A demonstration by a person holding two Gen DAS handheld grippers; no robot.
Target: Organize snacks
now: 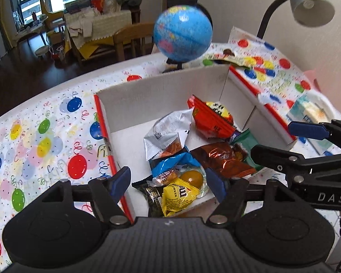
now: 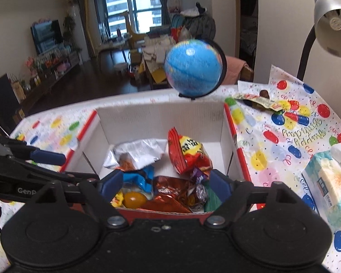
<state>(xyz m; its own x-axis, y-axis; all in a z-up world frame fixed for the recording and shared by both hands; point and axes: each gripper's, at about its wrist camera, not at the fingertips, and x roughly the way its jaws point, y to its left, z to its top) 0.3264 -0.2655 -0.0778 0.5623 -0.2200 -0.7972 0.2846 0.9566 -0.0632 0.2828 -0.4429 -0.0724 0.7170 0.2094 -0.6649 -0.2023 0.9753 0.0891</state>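
A white cardboard box with red edges [image 1: 161,95] [image 2: 159,118] stands on the table and holds several snack packets: a red bag [image 1: 212,119] [image 2: 188,154], a silver bag [image 1: 168,132] [image 2: 136,152], a blue packet [image 1: 172,161], a brown packet [image 1: 222,159] [image 2: 168,195] and a yellow packet [image 1: 179,195]. My left gripper [image 1: 168,182] is open and empty over the box's near edge. My right gripper [image 2: 166,182] is open and empty over the box, and shows from the side in the left wrist view [image 1: 282,143]. One snack wrapper [image 1: 225,58] [image 2: 259,99] lies outside, behind the box.
A blue globe [image 1: 183,33] [image 2: 194,68] stands just behind the box. A grey desk lamp [image 1: 307,2] [image 2: 329,22] stands at the back right. A tissue pack [image 1: 309,111] [image 2: 329,182] lies right of the box. A balloon-print cloth [image 1: 45,136] covers the table.
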